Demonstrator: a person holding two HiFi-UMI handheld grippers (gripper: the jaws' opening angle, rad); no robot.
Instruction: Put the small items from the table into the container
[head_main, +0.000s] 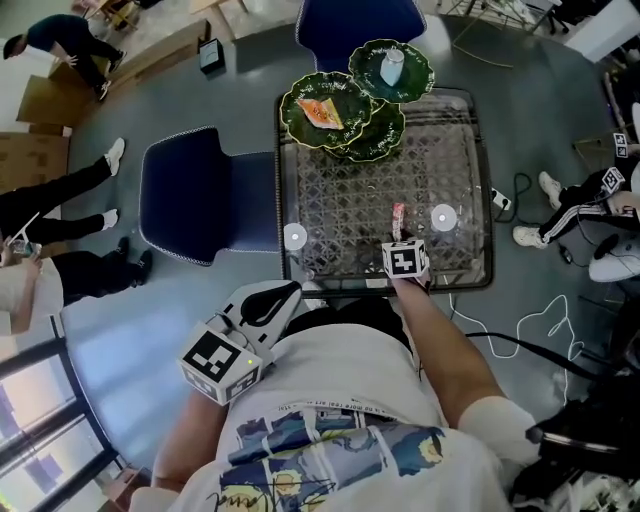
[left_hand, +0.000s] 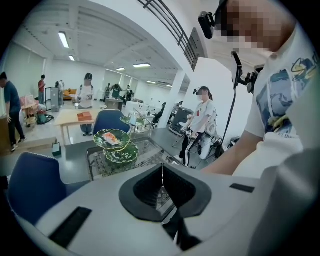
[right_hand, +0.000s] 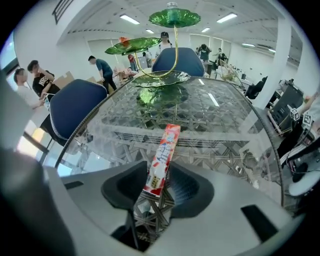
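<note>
Red-and-white sachet stick (right_hand: 161, 159), flat on glass table (right_hand: 220, 117); green leaf dishes (right_hand: 161, 78) beyond

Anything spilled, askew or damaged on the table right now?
Nothing stands out: no spill or damage on the glass table. The red stick packet lies on it between the right gripper's closing fingers.

The left hand-held gripper (left_hand: 161, 172) has its jaws together, by the chest. The right hand-held gripper (right_hand: 158, 189) points down, its jaws closing around a packet (right_hand: 165, 150).

No text can be read; the print on the red-and-white sachet (right_hand: 161, 159) is too blurred
</note>
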